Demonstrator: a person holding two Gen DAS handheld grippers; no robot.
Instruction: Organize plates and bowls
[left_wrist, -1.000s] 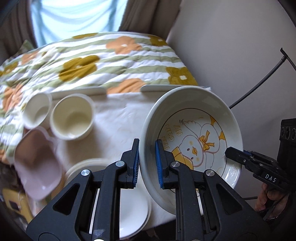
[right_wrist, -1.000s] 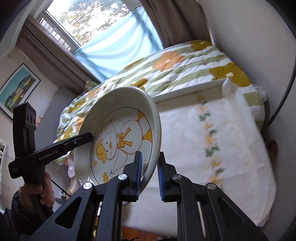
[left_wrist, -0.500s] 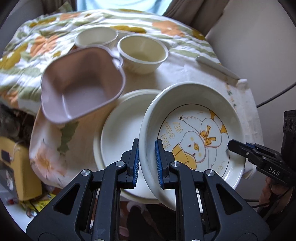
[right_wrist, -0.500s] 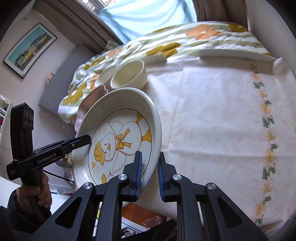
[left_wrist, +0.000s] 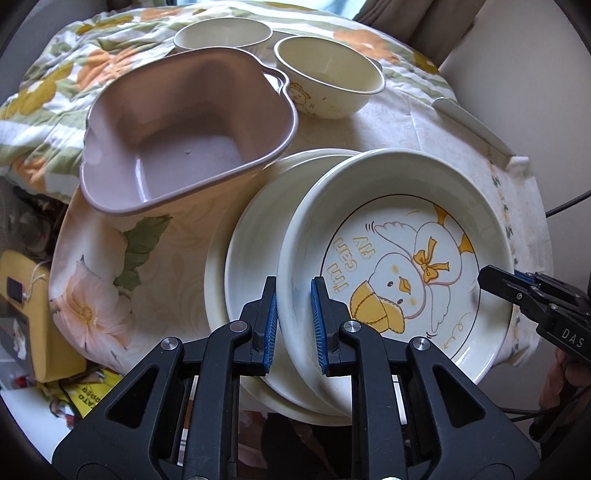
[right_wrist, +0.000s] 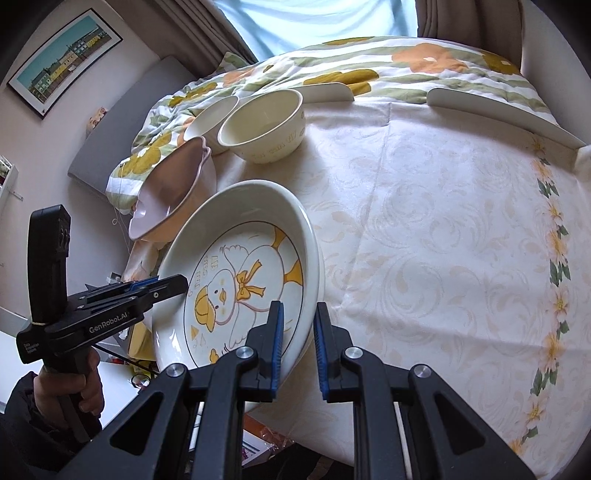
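floral cream tablecloth covers a small table pushed against a bed with an orange and green flowered quilt; a curtained window sits behind it.

i am holding one deep dish printed with a yellow duckling, the duck plate, between both tools. my left gripper is clamped on its near rim, one blue pad inside and one outside. my right gripper is clamped on the opposite rim in the same way. the plate is tilted and sits low over a stack of plain white plates at the table's near edge. i cannot tell whether it already touches that stack.

as i judge it, the plate sorting is nearly done: the duck plate only needs lowering flat onto the stack and releasing.

the bowls look unsorted. a mauve heart-shaped bowl stands just beside the stack, leaning on its rim. two cream round bowls, the front cream bowl and the back cream bowl, stand side by side behind it, not nested. gathering those appears to be what is left.
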